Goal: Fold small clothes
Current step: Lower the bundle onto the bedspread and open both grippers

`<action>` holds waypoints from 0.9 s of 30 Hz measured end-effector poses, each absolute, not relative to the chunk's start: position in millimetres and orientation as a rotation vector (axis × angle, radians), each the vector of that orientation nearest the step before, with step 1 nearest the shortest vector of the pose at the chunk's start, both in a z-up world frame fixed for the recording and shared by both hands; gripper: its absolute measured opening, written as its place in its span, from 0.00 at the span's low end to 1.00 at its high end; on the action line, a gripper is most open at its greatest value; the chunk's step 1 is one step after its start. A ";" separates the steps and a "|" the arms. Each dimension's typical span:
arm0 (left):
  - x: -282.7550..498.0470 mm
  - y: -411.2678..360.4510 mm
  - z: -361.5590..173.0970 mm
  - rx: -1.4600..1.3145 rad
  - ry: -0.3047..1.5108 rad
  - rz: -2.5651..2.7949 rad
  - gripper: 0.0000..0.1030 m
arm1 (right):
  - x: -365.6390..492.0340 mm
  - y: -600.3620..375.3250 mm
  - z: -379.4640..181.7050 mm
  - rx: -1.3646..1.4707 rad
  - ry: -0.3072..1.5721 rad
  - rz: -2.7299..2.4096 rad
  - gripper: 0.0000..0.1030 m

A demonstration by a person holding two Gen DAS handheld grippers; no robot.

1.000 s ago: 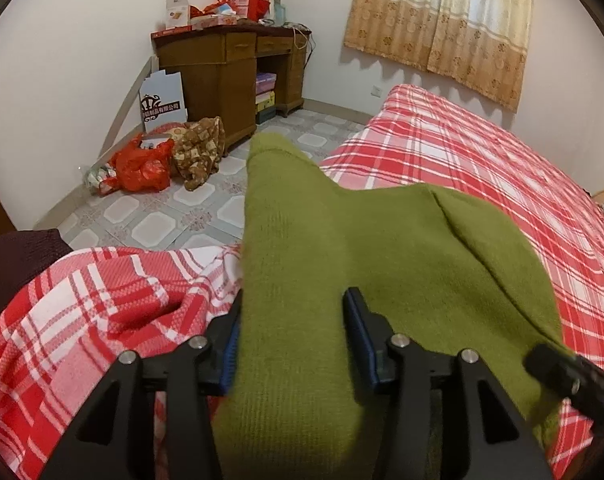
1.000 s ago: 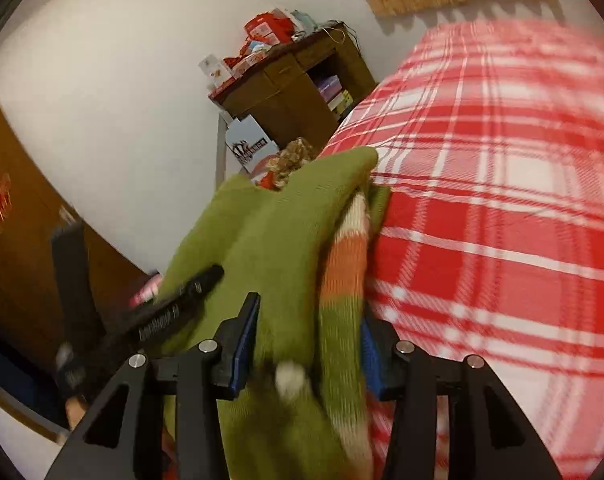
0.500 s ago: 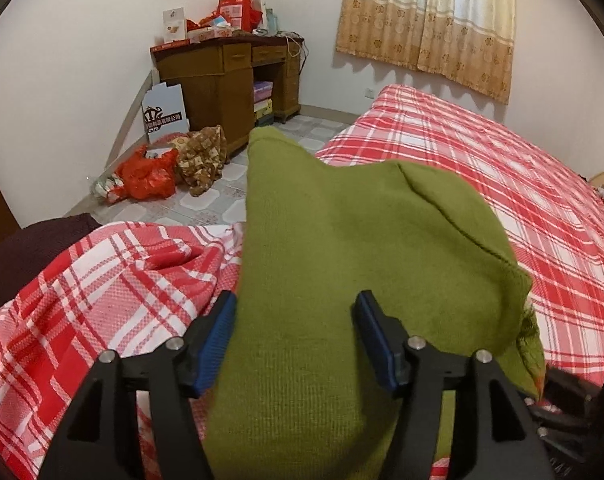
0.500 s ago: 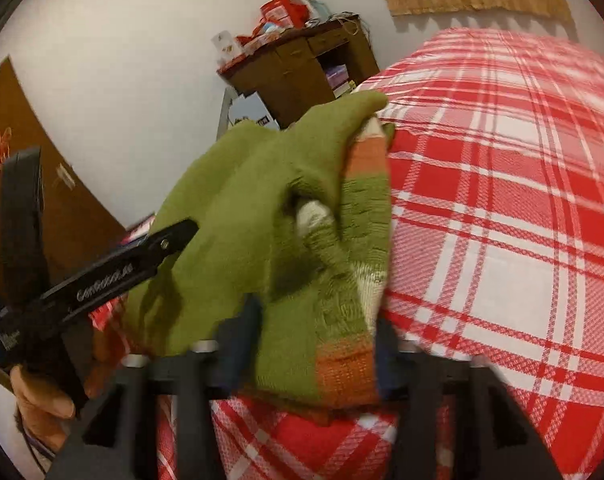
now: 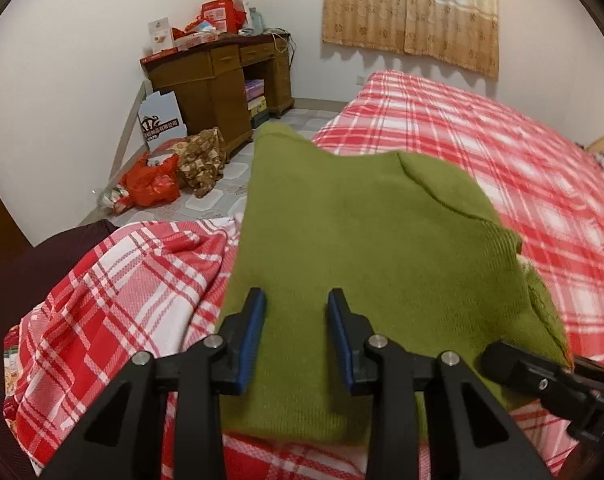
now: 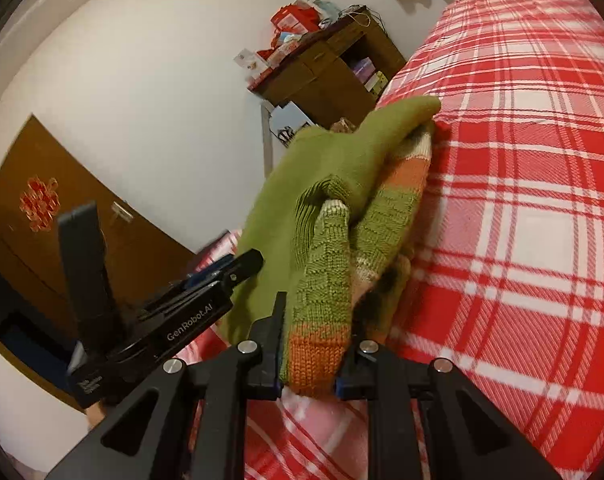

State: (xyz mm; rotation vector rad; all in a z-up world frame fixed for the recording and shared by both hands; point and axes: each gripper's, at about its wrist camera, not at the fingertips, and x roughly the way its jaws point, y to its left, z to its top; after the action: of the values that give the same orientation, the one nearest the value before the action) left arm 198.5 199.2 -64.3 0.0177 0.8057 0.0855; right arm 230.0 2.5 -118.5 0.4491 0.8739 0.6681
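Both tools angle downward over the bed [image 5: 502, 152]. The left tool [image 5: 295, 332] is closing, its pads astride the green knit sweater [image 5: 362, 232] on the red plaid cover. The right tool [image 6: 316, 344], closing, clamps the sweater's ribbed orange-striped cuff [image 6: 316, 360]. A wooden desk [image 5: 221, 80] stands beyond.

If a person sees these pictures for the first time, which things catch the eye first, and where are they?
First is the green knitted garment, lying in the middle on the red-and-white checked bedcover. The left tongs stand over its near edge, their jaws closing with green knit between them. In the right wrist view the right tongs are closing on its orange-banded cuff; far behind stands a cluttered wooden desk.
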 end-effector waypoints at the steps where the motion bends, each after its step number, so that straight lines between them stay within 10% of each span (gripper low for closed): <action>1: 199.5 196.7 -69.7 0.034 0.811 0.097 0.34 | 230.4 2.4 -126.4 0.444 0.892 0.639 0.17; 8: 195.7 194.1 -78.9 0.097 0.799 0.201 0.72 | 222.4 -8.5 -146.7 0.501 0.893 0.567 0.23; 19: 153.1 203.7 -57.6 0.038 0.732 0.198 0.76 | 139.0 -33.8 -79.5 0.275 0.635 0.320 0.51; 27: 114.9 194.6 -27.5 0.082 0.634 0.193 1.00 | 99.2 -4.0 -32.8 0.127 0.472 0.303 0.71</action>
State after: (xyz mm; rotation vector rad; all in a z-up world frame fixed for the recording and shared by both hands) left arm 114.9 194.6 -27.5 0.0821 0.6343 0.1933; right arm 99.2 -4.0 -32.8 0.1275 0.4725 0.3034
